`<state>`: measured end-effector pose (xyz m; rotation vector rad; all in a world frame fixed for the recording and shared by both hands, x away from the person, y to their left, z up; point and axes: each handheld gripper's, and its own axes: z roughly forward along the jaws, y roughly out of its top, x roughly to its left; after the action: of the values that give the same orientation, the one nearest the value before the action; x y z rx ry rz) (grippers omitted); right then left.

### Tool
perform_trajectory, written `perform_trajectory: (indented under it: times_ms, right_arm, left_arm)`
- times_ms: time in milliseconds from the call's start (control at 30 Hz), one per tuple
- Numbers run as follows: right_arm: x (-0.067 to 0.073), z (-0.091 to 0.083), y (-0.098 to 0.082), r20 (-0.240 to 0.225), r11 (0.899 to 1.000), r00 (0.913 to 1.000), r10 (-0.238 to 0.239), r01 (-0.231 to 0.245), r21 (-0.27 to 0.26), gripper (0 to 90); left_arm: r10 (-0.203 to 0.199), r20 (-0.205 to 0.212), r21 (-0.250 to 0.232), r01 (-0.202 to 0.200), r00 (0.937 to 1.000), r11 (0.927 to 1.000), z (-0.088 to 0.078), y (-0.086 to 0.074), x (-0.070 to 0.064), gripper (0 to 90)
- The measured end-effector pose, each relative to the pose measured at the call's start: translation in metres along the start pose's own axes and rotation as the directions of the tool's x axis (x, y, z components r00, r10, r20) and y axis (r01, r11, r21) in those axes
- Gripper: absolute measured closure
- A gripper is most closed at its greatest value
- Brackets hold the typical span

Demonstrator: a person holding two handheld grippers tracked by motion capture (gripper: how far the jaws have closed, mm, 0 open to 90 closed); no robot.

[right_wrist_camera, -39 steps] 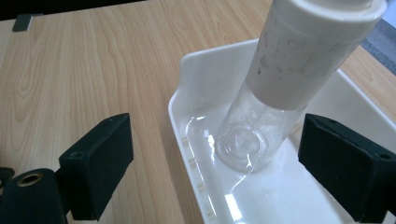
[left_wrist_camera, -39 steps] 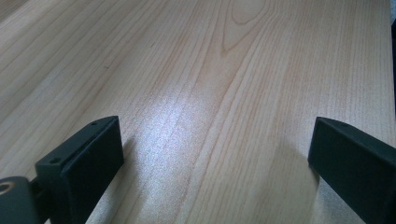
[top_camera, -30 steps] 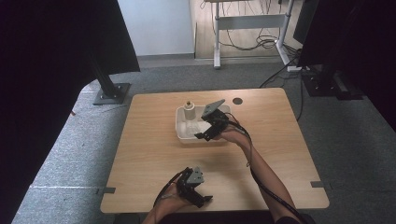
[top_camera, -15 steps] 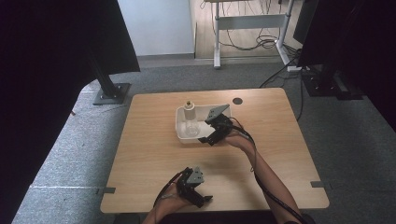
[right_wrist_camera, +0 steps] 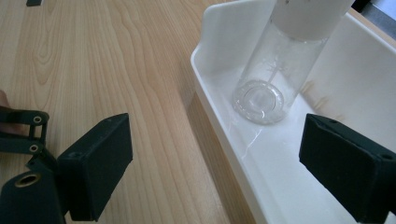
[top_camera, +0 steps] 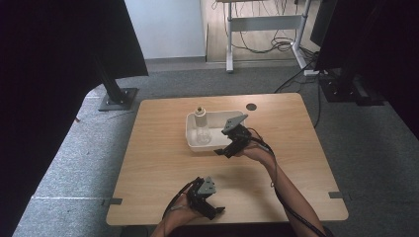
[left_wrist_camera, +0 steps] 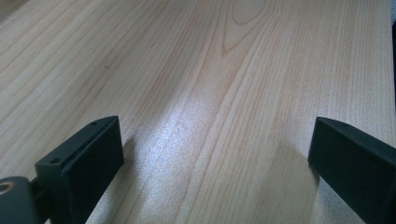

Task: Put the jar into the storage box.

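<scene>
**Two grippers, one bottle in a white tray**

Two hand-held grippers work over a pale wooden worktop [top_camera: 163, 163]. The right gripper [top_camera: 223, 151] hangs at the near right corner of a white tray [top_camera: 190, 136], its fingers [right_wrist_camera: 95, 163] spread wide and clamped on nothing. Seen along that gripper, one finger sits over bare wood outside the tray while the other sits over the tray's floor, so the near wall runs between them. Inside the tray stands a clear bottle [right_wrist_camera: 268, 86] with a white collar, upright, close to the wall and just ahead of the fingers; neither finger touches it. From above, the bottle [top_camera: 200, 129] sits in the left half of the tray, topped by a small tan cap.

The left gripper [top_camera: 211, 211] rests low near the front edge of the worktop, well apart from the tray. Its fingers [left_wrist_camera: 86, 161] are also wide apart, with plain wood grain between them.

A dark round grommet [top_camera: 251, 106] marks the worktop behind the tray. Beyond the worktop, on grey carpet, stand a black stand base [top_camera: 118, 98] at the left and a desk frame [top_camera: 264, 24] with trailing cables at the back. Cables run from each gripper along the person's forearms.
</scene>
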<state>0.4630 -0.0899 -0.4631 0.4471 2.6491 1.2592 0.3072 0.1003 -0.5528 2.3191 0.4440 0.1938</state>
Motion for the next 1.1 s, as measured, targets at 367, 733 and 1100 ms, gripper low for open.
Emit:
perform_trajectory:
  times_ms: [367,733,1100]
  right_arm:
    - [0.006,-0.009,-0.015,0.009,1.0,0.9999,0.006,-0.006,0.0,9.1]
    - [0.011,-0.017,-0.03,0.022,1.0,0.9997,0.01,-0.01,0.005,9.1]
    - [0.019,-0.028,-0.047,0.031,1.0,0.9991,0.028,-0.028,0.001,9.1]
  left_arm:
    - [-0.001,-0.001,0.0,0.001,1.0,1.0,0.0,0.0,0.0,3.0]
    - [-0.001,-0.002,0.0,0.001,1.0,1.0,0.0,0.0,0.0,3.0]
    - [-0.002,-0.002,0.001,0.002,1.0,1.0,0.0,0.0,0.0,3.0]
